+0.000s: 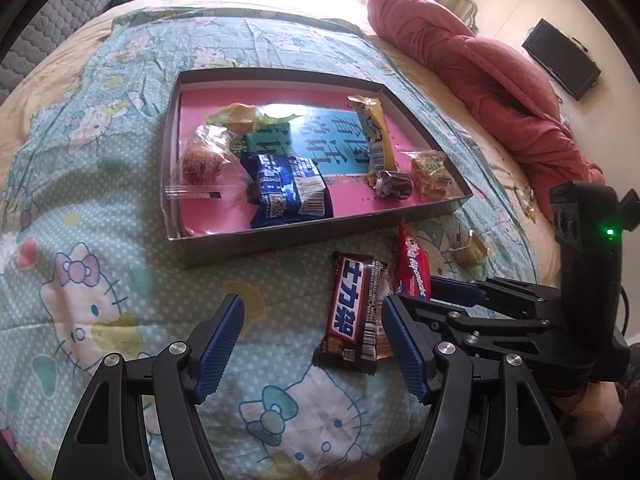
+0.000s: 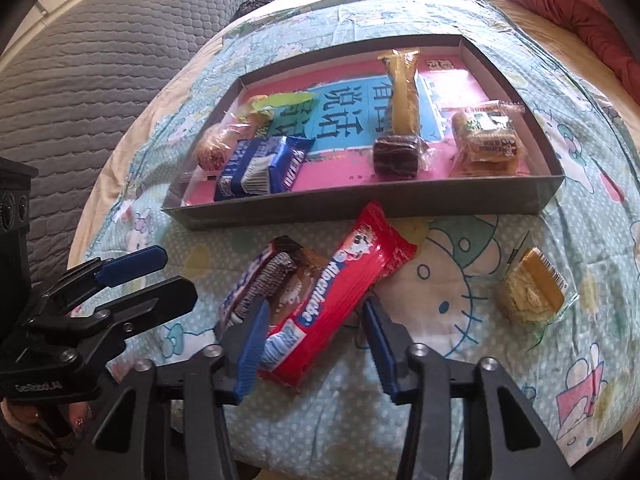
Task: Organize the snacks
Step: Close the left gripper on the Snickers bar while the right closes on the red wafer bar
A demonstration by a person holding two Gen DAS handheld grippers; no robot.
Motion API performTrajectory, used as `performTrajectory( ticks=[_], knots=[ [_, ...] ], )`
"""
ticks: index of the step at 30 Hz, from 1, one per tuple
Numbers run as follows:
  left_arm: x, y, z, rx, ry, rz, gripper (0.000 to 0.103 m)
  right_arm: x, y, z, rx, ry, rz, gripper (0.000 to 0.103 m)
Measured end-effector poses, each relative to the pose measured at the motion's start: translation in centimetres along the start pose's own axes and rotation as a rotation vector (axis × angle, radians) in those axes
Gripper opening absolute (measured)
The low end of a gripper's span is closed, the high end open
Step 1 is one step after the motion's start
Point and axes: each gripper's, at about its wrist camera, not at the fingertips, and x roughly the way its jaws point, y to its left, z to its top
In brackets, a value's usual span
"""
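Right gripper [image 2: 312, 348] straddles the long red plastic-wrapped snack packet [image 2: 340, 296], left pad touching, right pad just clear; left gripper [image 1: 312, 344] hangs spread over the quilt.

This is a bedroom in a home. A bed is spread with a pale blue cartoon-cat printed quilt [image 1: 100, 208], with a rumpled salmon-pink quilted blanket [image 1: 472, 80] heaped along one side and a grey quilted padded headboard [image 2: 80, 80] behind. A black flat screen [image 1: 560, 60] hangs on the cream wall beyond.
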Motion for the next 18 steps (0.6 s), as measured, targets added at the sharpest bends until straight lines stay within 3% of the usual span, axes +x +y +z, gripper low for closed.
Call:
performTrajectory(
  ticks=[4,12,18],
  knots=[
    [0.8,-0.4,-0.2,0.013,0.020,-0.010,0.073,0.0,-0.7,-0.1,0.006,-0.003,-0.004,0.034],
    [2.7,-1.0,-0.4,0.028,0.064,-0.015,0.073,-0.4,-1.2,-0.1,-0.060,-0.019,-0.101,0.034],
    [4.0,-1.0,-0.2,0.017,0.069,-0.033,0.073,0.1,-1.5,0.0,-0.063,-0.018,-0.095,0.034]
  ],
)
